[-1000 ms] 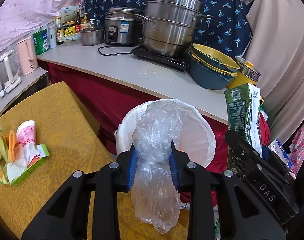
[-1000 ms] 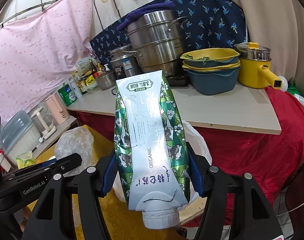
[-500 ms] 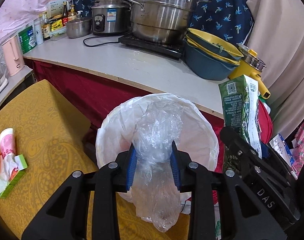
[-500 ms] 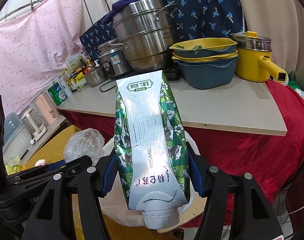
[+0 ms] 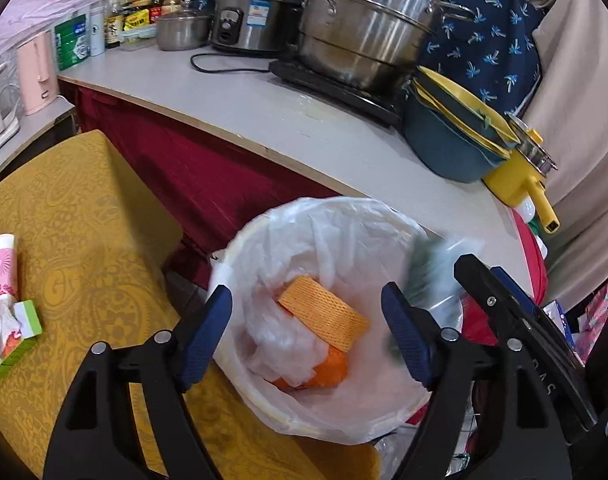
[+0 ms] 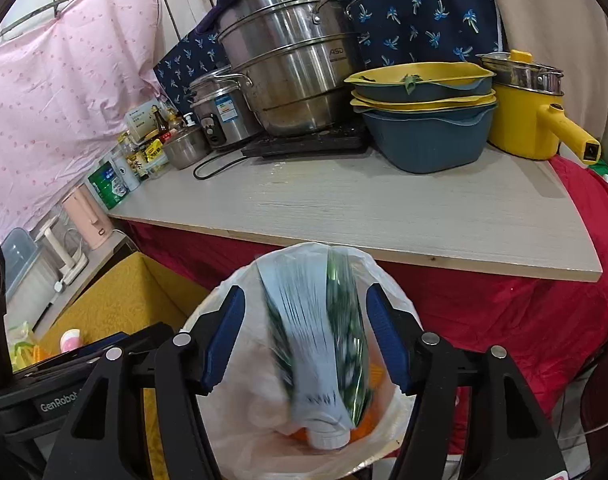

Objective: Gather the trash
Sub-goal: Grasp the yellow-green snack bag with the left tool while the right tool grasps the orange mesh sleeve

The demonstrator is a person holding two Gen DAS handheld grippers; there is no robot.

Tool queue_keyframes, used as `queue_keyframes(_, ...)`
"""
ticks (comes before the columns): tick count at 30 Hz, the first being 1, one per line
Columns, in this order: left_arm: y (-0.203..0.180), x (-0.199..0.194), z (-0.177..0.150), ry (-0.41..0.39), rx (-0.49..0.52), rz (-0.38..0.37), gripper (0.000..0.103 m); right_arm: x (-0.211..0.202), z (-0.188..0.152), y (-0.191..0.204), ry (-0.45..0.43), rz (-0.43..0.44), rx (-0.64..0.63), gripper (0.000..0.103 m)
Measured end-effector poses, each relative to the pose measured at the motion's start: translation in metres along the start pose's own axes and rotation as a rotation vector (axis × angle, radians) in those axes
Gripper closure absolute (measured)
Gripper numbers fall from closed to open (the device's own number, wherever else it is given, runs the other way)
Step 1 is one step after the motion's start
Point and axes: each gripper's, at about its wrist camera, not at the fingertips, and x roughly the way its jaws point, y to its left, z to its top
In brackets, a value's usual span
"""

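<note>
I have both grippers over the bin (image 5: 240, 248) so that whatever I let go drops straight into its white liner. My left gripper (image 5: 308, 336) is opening, its blue pads spread well apart with nothing between them; the clear bag (image 5: 288, 344) lies crumpled inside the bin, beside an orange mesh pad (image 5: 324, 312) and something orange underneath. I point this gripper steeply down so the drop lands in the middle, not on the rim.

My right gripper (image 6: 306, 340) is opening too. The green and white pouch (image 6: 316, 340) is between its pads, blurred, cap end down, and neither pad seems to press on it, so I judge it is sliding out toward the bin (image 6: 400, 308). In the left view it shows only as a green smear at the bin's far rim (image 5: 432, 268).

The bin sits in the gap between the yellow table (image 5: 84, 240) and the counter (image 5: 344, 132) with its red skirt. Trash not yet collected lies on the table's left edge: a pink cup (image 5: 0, 264) and a green box with tissue (image 5: 16, 328). Getting to them means swinging my left gripper back across the table; nothing stands in between.

The two grippers are close together over a narrow mouth, and the right one's body (image 5: 516, 328) crowds the left's side. The counter edge overhangs close behind the bin, so I would lift clear before moving off.
</note>
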Motion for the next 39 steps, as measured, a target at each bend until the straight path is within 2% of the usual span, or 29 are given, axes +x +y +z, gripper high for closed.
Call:
queue_keyframes(8, 0.024, -0.029, 0.004, -0.048, -0.033, 0.023, 0.029, -0.017, 0.003, 0.022, -0.023, 0.032, -0.029, 0.035)
queue_keyframes(15, 0.054, -0.08, -0.003, -0.122, -0.058, 0.081, 0.029, -0.044, 0.001, 0.054, -0.048, 0.07, -0.058, 0.033)
queue_keyframes(25, 0.123, -0.149, -0.029, -0.193, -0.132, 0.192, 0.029, -0.072, -0.019, 0.126, -0.041, 0.163, -0.14, 0.032)
queue_keyframes(39, 0.232, -0.218, -0.075, -0.22, -0.277, 0.344, 0.029, -0.072, -0.07, 0.244, 0.051, 0.318, -0.279, 0.032)
